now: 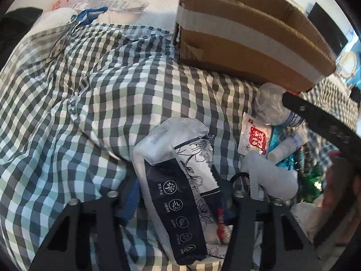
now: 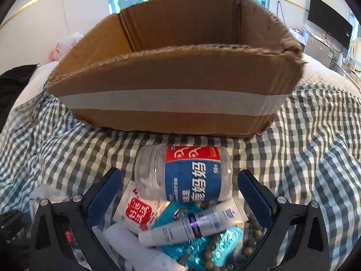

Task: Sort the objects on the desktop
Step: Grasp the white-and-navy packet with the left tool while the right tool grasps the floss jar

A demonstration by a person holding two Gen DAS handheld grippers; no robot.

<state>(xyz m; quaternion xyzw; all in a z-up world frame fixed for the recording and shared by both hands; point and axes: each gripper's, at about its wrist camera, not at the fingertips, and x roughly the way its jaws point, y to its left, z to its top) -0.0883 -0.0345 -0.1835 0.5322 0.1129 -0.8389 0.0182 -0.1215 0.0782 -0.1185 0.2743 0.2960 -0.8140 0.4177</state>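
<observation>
Below the cardboard box (image 2: 171,85), the right tool (image 2: 180,189) gapes wide around a clear jar (image 2: 182,174), while the left tool (image 1: 180,194) clamps a tissue pack (image 1: 176,180).

A tissue pack (image 1: 173,192) lies between the left gripper's (image 1: 178,194) fingers on the checked cloth (image 1: 90,103), with the cardboard box (image 1: 248,36) beyond it to the right. Ahead of the right gripper (image 2: 178,187), a jar (image 2: 182,174) lies on its side between the fingertips, the box behind it. Nearer the right gripper than the jar lie a tube (image 2: 194,225) and, left of it, a sachet (image 2: 137,212).
</observation>
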